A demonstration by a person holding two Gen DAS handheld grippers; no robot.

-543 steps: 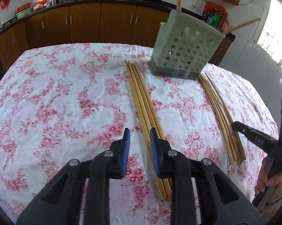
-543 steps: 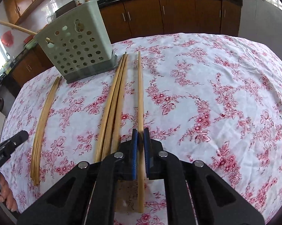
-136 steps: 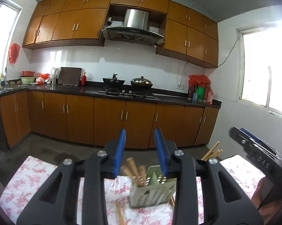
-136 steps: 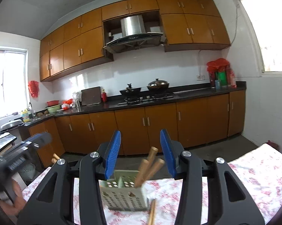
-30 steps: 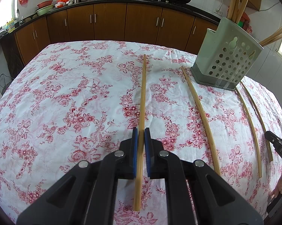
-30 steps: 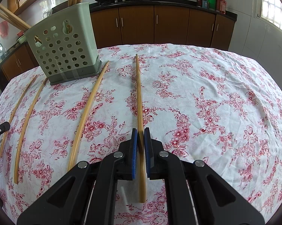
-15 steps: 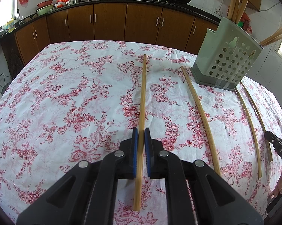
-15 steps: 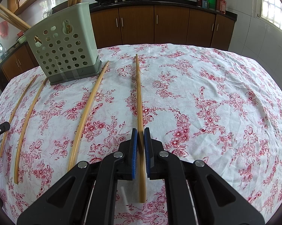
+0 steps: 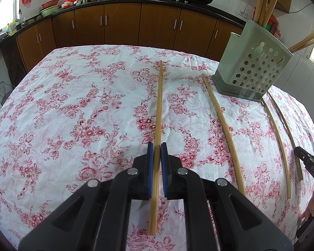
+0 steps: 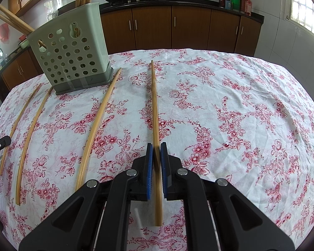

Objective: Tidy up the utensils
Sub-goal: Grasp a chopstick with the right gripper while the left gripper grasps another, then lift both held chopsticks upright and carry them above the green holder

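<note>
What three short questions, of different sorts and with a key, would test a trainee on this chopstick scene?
1. True or false: the left gripper is open.
2. In the right wrist view, the green holder stands on which side of the chopstick in the right gripper? A) left B) right C) on top of it
3. Fill in: in the left wrist view, ___ chopsticks are on the tablecloth, the gripped one included.
Key: 1 false; 2 A; 3 four.
</note>
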